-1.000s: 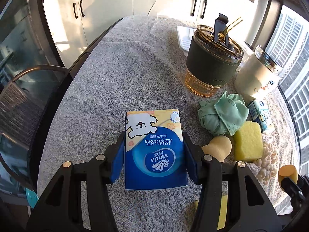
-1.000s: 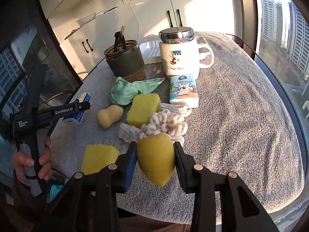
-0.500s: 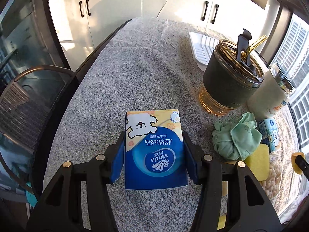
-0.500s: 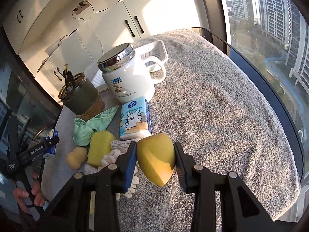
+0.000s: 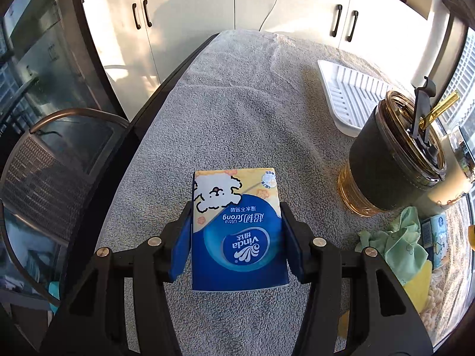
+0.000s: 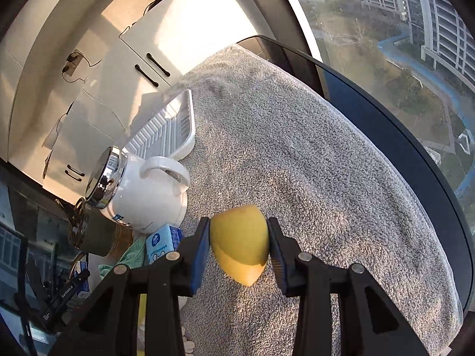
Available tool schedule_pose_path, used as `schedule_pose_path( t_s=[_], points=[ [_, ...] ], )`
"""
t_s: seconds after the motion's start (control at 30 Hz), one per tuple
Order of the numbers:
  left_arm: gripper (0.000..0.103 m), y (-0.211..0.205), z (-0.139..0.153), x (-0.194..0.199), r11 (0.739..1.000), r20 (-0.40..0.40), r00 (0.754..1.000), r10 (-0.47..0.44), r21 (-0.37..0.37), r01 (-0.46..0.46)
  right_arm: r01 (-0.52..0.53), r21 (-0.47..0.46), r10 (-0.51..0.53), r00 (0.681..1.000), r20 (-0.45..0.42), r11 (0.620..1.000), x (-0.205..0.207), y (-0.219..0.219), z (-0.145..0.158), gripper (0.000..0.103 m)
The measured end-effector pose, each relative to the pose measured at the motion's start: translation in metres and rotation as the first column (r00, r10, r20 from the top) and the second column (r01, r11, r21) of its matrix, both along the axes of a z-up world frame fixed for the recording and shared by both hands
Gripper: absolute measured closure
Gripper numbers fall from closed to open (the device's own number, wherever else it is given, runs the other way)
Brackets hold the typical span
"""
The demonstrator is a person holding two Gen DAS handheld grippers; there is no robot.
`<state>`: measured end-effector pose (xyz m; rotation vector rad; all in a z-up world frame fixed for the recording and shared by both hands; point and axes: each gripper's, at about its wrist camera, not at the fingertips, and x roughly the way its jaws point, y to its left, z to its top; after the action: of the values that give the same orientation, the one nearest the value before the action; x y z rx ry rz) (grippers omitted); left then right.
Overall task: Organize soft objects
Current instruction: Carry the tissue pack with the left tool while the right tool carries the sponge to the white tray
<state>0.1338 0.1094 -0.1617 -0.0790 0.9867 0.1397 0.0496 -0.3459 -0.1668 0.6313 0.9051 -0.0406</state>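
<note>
Currently gripping a tissue pack (image 5: 237,231) in the left tool (image 5: 236,246) and a yellow sponge (image 6: 240,249) in the right tool (image 6: 239,252) above the desk (image 6: 311,163), leaving green cloth (image 5: 397,246) and other soft items unsorted.

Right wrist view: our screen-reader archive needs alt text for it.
The right gripper clamps a yellow teardrop sponge above a grey towel-covered table. To its left stand a white lidded mug and a white ribbed tray.

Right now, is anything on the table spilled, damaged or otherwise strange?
Nothing looks spilled or damaged. The only untidy spot is the green cloth, crumpled beside the dark cup. The white mug only seems tilted because the right wrist view is rolled.
</note>
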Motion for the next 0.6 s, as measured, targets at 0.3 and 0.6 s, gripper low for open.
schedule_pose_path(
  t_s=[0.3, 0.6],
  points=[
    [0.052, 0.007, 0.004, 0.040, 0.998, 0.031, 0.999, 0.009, 0.055, -0.011, -0.005, -0.081, 0.003, 1.000, -0.024, 0.997, 0.050, -0.018, 0.001, 0.063],
    [0.052, 0.019, -0.004, 0.105, 0.997, 0.043, 0.999, -0.024, 0.074, 0.021, -0.058, -0.236, 0.048, 0.998, -0.048, 0.970, 0.119, -0.027, 0.004, 0.063]
  ],
)
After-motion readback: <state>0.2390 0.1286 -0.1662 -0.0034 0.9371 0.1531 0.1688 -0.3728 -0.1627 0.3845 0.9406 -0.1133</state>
